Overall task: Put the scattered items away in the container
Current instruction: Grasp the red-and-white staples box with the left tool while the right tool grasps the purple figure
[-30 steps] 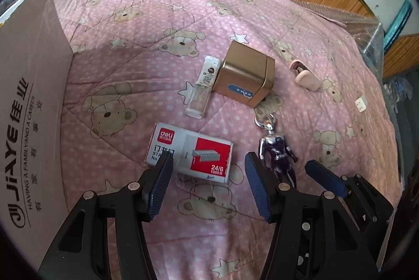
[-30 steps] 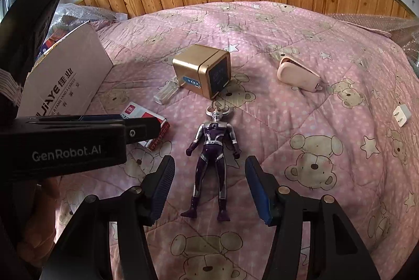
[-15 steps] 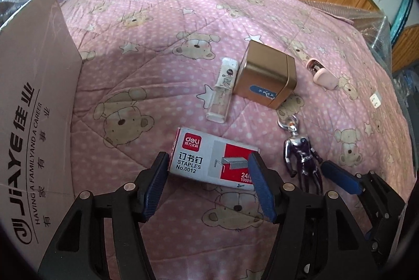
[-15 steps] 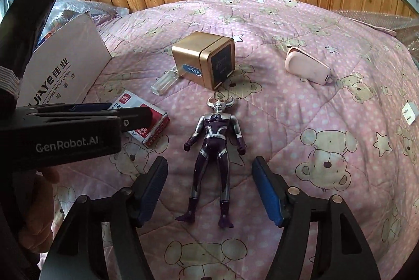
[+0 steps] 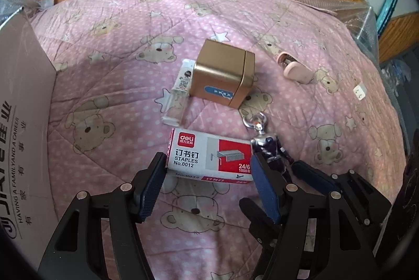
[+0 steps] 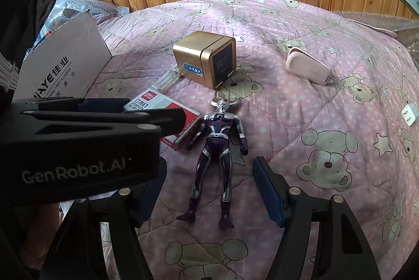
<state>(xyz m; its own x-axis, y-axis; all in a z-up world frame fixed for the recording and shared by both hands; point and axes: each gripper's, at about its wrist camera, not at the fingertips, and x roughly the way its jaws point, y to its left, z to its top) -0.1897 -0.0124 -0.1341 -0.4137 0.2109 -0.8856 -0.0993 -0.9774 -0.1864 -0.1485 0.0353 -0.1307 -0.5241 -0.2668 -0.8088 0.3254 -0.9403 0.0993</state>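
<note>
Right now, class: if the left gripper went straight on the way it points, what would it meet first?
The left gripper, open, would probably meet the staples box first; the box already lies between its fingertips.

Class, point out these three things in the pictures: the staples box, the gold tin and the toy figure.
staples box (image 5: 209, 158), left wrist view, on its printed top face.
gold tin (image 6: 195, 49), right wrist view, on its plain top side.
toy figure (image 6: 216, 146), right wrist view, on its purple torso.
</note>
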